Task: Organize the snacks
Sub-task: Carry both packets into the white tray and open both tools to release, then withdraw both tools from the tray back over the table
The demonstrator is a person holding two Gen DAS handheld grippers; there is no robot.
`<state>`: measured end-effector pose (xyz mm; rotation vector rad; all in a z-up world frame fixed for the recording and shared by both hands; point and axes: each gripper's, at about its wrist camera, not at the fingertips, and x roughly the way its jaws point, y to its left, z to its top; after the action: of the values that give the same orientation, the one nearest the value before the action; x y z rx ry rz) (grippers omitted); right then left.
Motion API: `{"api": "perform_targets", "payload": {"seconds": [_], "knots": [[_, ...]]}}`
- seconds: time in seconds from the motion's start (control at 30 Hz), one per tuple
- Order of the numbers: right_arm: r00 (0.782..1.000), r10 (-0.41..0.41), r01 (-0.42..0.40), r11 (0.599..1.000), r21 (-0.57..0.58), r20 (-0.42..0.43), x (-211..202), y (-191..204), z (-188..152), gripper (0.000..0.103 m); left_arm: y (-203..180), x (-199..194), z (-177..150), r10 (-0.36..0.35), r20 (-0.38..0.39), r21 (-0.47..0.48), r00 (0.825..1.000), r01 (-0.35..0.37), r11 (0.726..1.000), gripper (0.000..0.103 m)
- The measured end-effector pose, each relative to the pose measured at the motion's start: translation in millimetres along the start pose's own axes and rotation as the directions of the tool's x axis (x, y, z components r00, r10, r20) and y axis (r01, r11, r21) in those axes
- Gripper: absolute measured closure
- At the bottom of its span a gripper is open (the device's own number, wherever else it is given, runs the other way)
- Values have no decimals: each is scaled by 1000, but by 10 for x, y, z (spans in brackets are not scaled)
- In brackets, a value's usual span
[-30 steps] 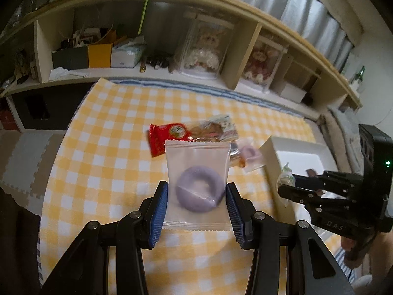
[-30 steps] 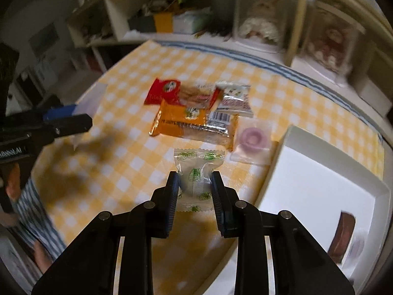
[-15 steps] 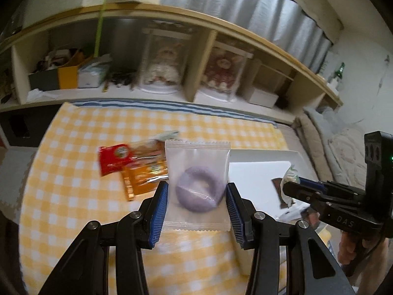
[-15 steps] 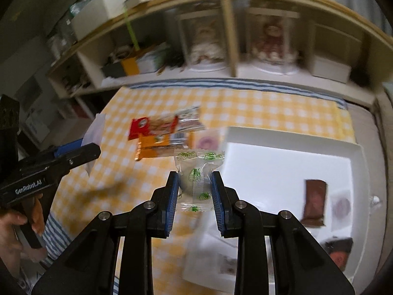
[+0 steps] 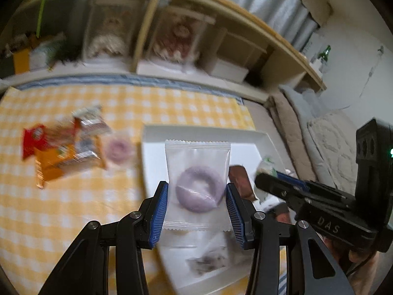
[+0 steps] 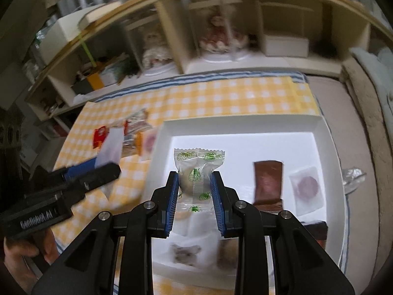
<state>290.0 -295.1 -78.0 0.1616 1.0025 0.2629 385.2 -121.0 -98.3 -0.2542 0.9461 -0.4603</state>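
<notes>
Motion blur smears the red and orange snack wrappers (image 5: 61, 152) on the yellow checked table (image 5: 73, 209); their print is unreadable. The framed dolls on the wooden shelf (image 5: 176, 36) are fuzzy. A clear packet in the white tray (image 6: 329, 135), bottom centre (image 6: 184, 253), is hazy.

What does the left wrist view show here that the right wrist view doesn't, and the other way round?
Only the left wrist view shows the purple ring snack face-on, clamped in the left gripper, and a green bottle. Only the right wrist view shows the strawberry-print candy face-on in the right gripper, plus a crumpled wrapper outside the tray. Both show the white tray and checked cloth.
</notes>
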Motion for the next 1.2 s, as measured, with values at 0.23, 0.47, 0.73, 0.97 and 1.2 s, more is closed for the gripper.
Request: {"api": "perform_targets", "payload": {"seconds": [0.23, 0.47, 0.73, 0.97, 1.2], "knots": [[999, -30, 33, 997, 75, -33, 164, -419, -5, 76, -156, 688, -26, -12, -101, -4, 995, 12, 1000, 57], [998, -22, 27, 994, 104, -56, 323, -600, 11, 75, -202, 1247, 37, -6, -172, -15, 985, 4, 1000, 56], [998, 12, -6, 995, 99, -60, 529, -593, 103, 72, -173, 1444, 135, 39, -178, 23, 983, -35, 999, 36], [996, -8, 17, 995, 99, -90, 540, -618, 87, 57, -244, 1439, 130, 55, -181, 66, 982, -44, 997, 35], [995, -23, 34, 994, 107, -101, 423, -670, 2, 47, -193, 1130, -85, 65, -175, 76, 983, -52, 996, 34]]}}
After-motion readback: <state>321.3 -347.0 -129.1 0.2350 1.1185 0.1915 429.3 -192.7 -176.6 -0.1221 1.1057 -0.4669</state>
